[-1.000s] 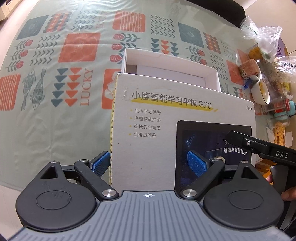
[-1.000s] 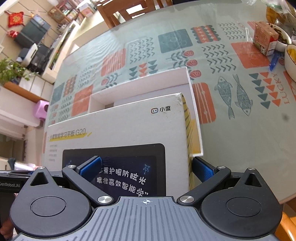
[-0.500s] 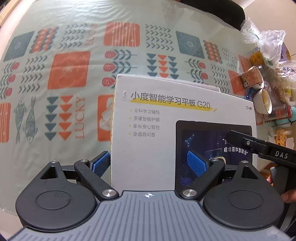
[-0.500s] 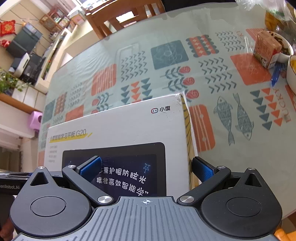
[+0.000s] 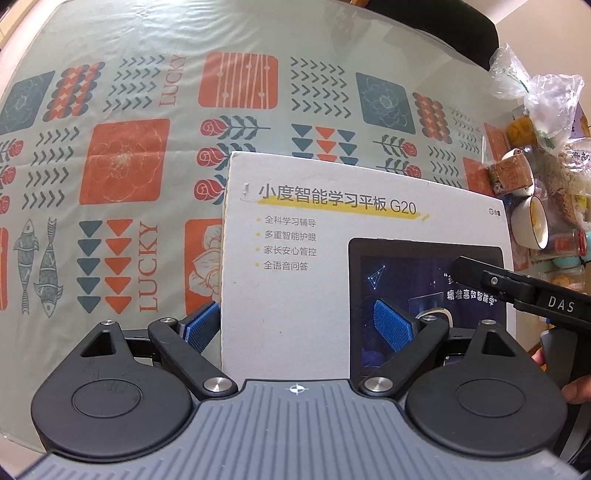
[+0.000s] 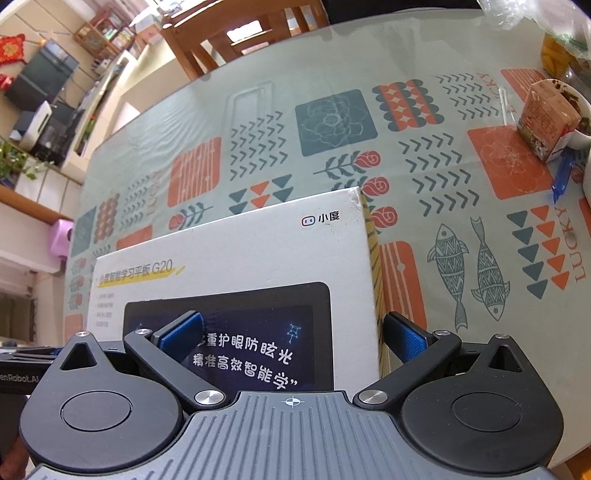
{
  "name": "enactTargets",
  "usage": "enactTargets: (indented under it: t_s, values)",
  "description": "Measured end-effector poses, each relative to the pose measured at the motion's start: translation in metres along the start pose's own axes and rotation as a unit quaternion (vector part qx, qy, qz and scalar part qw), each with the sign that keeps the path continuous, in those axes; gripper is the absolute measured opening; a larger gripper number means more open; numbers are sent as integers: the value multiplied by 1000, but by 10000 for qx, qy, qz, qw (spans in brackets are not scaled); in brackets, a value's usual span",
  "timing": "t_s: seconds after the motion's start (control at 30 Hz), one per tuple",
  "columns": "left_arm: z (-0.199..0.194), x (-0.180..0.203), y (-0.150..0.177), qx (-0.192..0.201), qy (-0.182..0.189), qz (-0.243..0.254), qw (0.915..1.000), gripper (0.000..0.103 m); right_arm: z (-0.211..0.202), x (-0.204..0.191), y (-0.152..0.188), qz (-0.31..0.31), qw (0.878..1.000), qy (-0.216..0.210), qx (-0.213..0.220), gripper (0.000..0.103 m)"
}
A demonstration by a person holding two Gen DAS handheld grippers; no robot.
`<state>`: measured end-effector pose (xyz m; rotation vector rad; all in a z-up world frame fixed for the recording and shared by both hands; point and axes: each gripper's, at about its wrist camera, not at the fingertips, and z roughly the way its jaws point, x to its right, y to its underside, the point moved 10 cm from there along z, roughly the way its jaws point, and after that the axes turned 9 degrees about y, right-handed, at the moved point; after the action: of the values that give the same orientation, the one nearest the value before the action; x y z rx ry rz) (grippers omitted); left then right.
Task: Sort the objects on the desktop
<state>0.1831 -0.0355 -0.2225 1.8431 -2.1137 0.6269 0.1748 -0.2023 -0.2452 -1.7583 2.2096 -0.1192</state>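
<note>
A white box lid (image 5: 314, 280) printed with a tablet picture lies flat on the patterned tablecloth (image 5: 125, 162). My left gripper (image 5: 297, 326) holds its near left corner: one blue pad sits against the left side wall, the other over the top face. My right gripper (image 6: 295, 334) grips the near right corner of the lid (image 6: 240, 266) the same way, with its right pad by the yellow side wall. The right gripper's body (image 5: 517, 291) shows at the right of the left wrist view. Whatever is under the lid is hidden.
Along the table's right end stand a white bowl (image 5: 532, 227), a brown carton (image 5: 511, 173) and plastic bags (image 5: 535, 96). The right wrist view shows the same carton (image 6: 546, 118), a blue wrapper (image 6: 563, 173) and a wooden chair (image 6: 236, 33) beyond the far edge.
The lid has come down over the open white box base that showed behind it a second ago; the base is now covered. Both grippers moved down with the lid.
</note>
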Motion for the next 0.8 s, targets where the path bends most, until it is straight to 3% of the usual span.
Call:
enactTargets:
  t_s: [0.8]
  values:
    - [11, 2, -14, -42, -295, 37, 9995, 103, 19, 5, -17, 87, 9998, -192, 54, 103]
